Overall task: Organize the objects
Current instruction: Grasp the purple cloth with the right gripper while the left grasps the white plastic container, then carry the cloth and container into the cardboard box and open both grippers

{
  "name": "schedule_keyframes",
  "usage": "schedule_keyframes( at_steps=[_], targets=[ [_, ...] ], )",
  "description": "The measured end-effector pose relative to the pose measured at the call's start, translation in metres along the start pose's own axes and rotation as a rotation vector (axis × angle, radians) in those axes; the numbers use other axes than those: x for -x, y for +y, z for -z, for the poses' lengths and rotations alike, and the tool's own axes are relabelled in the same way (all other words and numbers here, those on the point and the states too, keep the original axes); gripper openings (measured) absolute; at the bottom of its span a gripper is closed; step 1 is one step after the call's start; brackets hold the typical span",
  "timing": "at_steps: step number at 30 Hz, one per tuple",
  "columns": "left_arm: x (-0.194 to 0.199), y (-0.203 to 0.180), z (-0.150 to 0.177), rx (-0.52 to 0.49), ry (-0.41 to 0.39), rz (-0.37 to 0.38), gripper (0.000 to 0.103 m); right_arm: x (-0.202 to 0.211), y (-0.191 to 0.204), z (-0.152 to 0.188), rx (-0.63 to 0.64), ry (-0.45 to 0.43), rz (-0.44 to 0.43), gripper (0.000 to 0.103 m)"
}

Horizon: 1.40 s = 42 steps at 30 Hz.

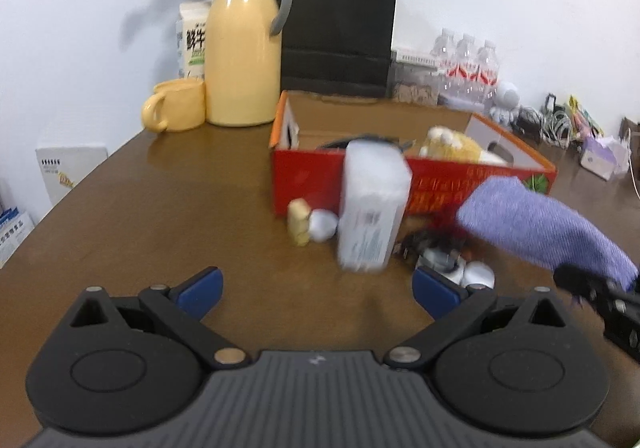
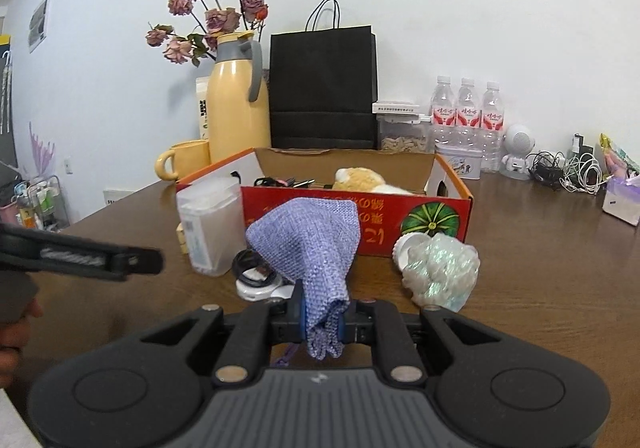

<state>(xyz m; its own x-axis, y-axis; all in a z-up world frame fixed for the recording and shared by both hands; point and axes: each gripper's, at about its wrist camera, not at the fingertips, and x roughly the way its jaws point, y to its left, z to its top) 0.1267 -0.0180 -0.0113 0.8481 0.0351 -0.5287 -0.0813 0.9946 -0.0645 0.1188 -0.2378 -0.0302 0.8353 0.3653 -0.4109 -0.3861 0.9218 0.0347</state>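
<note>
Your right gripper [image 2: 322,322] has its jaws pinching the bunched end of the purple knitted cloth [image 2: 306,248], which fans out above them, lifted clear of the brown worktop [image 2: 520,288] in front of the red cardboard box [image 2: 360,216]. Your left gripper [image 1: 316,290] has its jaws spread wide with nothing between them, low over the worktop and pointing toward the white translucent container [image 1: 372,208] that stands just in front of the box's near wall. Inside the box lie an orange-and-white plush toy [image 2: 360,178] and some dark small items too tangled to name. Beside the container sit a small cream block [image 1: 299,222] and a silvery ball [image 1: 323,225]; just right of it lies a black-and-white gadget [image 2: 256,276], partly hidden behind the cloth. Right of the cloth, an iridescent crumpled bundle [image 2: 442,272] rests against a white ribbed lid [image 2: 410,244]. Behind the box stand a yellow thermos jug [image 2: 238,108], a yellow mug [image 2: 184,164] and a black paper bag [image 2: 324,88].
</note>
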Motion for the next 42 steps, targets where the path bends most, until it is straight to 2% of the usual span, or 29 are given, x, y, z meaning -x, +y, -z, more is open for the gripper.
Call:
schedule_keyframes(
  at_steps=[5, 8, 12, 13, 15, 17, 30, 42],
  targets=[
    [-0.021, -0.019, -0.009, 0.002, -0.035, 0.006, 0.095, -0.007, -0.006, -0.003, -0.006, -0.005, 0.008, 0.012],
    [-0.032, -0.029, -0.012, -0.011, -0.036, -0.003, 0.087, -0.011, -0.008, -0.005, -0.008, -0.005, 0.007, 0.012],
    [-0.043, -0.035, -0.015, -0.008, -0.043, -0.01, 0.085, -0.017, -0.01, -0.007, -0.013, -0.004, 0.004, 0.012],
    [-0.045, -0.035, -0.015, -0.005, -0.048, -0.005, 0.082, -0.017, -0.01, -0.007, -0.013, -0.004, 0.002, 0.012],
    [-0.049, -0.037, -0.016, -0.01, -0.053, 0.001, 0.072, -0.019, -0.009, -0.007, -0.013, -0.003, -0.001, 0.012],
    [-0.055, -0.037, -0.016, -0.009, -0.034, 0.025, 0.042, -0.02, -0.009, -0.007, -0.014, -0.001, -0.004, 0.012],
    [-0.028, -0.032, -0.013, -0.052, -0.031, 0.052, 0.041, -0.015, -0.008, -0.009, -0.008, -0.02, -0.015, 0.012],
    [0.007, -0.028, -0.04, -0.058, -0.126, 0.113, 0.041, -0.009, -0.003, -0.027, 0.012, -0.077, -0.028, 0.012]
  ],
)
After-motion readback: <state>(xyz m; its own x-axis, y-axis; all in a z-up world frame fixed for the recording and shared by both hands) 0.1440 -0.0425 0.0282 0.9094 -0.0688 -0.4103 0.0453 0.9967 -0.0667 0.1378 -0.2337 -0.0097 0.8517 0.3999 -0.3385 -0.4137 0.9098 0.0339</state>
